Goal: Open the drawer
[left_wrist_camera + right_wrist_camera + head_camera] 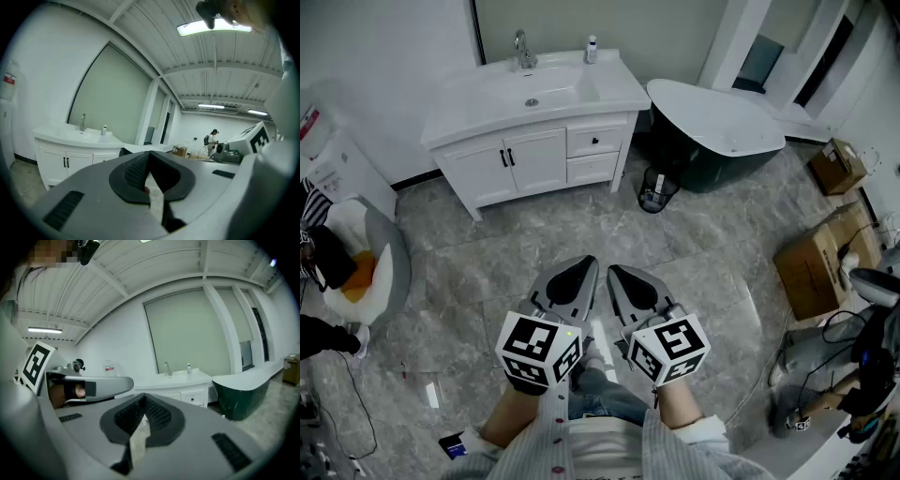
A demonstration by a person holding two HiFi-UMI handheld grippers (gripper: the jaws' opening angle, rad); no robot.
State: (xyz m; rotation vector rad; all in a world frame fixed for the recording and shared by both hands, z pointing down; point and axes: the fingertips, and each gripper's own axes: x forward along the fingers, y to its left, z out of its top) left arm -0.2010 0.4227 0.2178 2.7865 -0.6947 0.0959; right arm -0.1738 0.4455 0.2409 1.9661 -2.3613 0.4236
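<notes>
The drawer (607,142) is far from us, at the right end of the white sink cabinet (487,173), just under the countertop. We judge it light and rigid, sliding straight out, and its small dark knob (594,141) is the place to pinch. Our left gripper (579,269) and right gripper (617,275) hang near us, jaws closed and empty.

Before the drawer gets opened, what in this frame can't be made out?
Upper drawer contents: head view, its closed front hides them.
Lower drawer handle: head view, too small to tell.
Bin contents: head view, too small.
Bottle label on the vanity: too small in every view.
</notes>
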